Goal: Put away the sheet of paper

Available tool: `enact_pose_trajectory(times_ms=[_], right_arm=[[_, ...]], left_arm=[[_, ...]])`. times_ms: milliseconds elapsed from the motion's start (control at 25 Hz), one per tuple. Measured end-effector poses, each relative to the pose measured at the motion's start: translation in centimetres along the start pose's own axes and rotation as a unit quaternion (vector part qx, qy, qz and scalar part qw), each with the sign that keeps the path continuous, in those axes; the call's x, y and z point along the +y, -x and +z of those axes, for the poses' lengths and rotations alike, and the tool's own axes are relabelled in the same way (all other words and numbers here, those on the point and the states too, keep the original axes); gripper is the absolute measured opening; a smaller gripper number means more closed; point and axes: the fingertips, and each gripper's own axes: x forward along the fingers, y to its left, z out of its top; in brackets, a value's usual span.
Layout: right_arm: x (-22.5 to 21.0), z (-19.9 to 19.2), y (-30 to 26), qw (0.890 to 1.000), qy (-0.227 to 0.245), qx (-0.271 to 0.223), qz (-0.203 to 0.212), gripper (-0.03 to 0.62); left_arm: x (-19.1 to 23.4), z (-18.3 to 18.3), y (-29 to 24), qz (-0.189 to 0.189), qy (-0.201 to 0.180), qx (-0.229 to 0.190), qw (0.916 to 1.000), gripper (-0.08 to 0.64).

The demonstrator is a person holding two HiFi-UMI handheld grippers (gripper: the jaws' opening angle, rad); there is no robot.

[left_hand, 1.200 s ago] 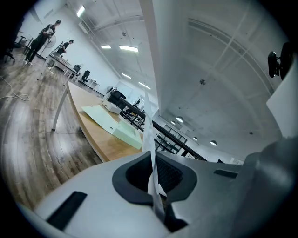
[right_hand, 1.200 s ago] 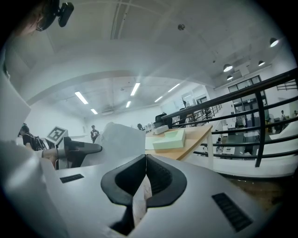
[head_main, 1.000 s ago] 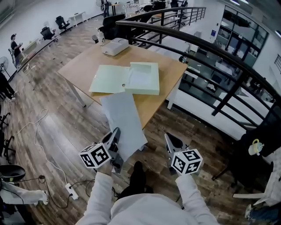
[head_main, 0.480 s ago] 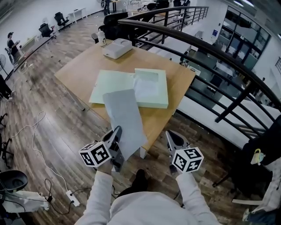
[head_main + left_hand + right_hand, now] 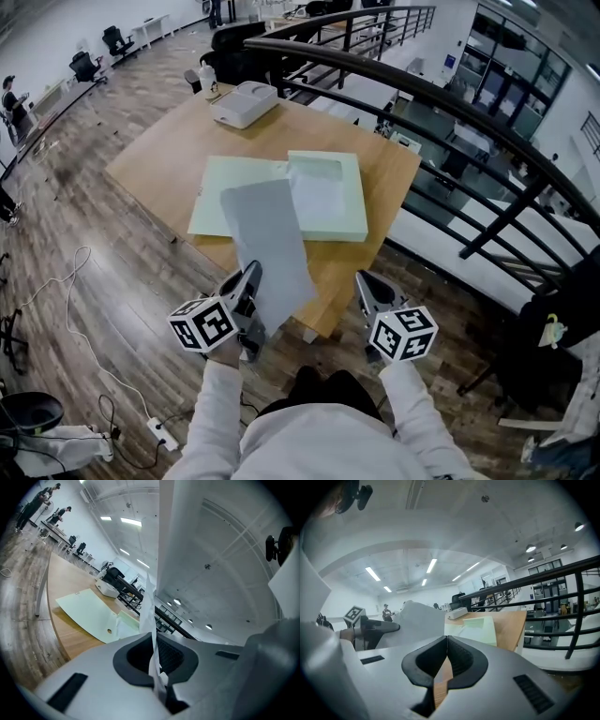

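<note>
The sheet of paper (image 5: 267,239) is pale grey and stands up from my left gripper (image 5: 249,277), which is shut on its near edge. Its far end reaches over the open pale green folder (image 5: 323,192) lying on the wooden table (image 5: 169,141). In the left gripper view the sheet (image 5: 187,550) rises edge-on from between the pads, with the folder (image 5: 91,616) beyond. My right gripper (image 5: 368,284) hangs just off the table's near edge, shut with nothing in it. From the right gripper view I see the sheet (image 5: 417,620) and the folder (image 5: 480,627).
A white device (image 5: 244,103) sits at the table's far corner. A black railing (image 5: 450,122) runs along the right, behind the table. Wooden floor with cables (image 5: 66,300) lies to the left. Office chairs and people stand far off at the left.
The table has come nearer. My left gripper has carried the sheet forward, so its far end now lies over the folder instead of short of it. The right gripper stays alongside.
</note>
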Motion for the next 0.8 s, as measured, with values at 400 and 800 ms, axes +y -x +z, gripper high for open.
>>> enact_pose_trajectory(times_ms=[400,800], right_arm=[[-2.4,2.1,-4.1,1.000,0.002,-0.003,-0.002,0.028],[-6.0,5.3,-9.9,1.000,0.006,-0.003,0.017,0.028]], left_arm=[[2.1,2.6,-3.3,0.004,0.002,-0.008,1.0000,0.017],[2.8,7.3,-8.9,0.010,-0.013,-0.023,0.9996,0.017]])
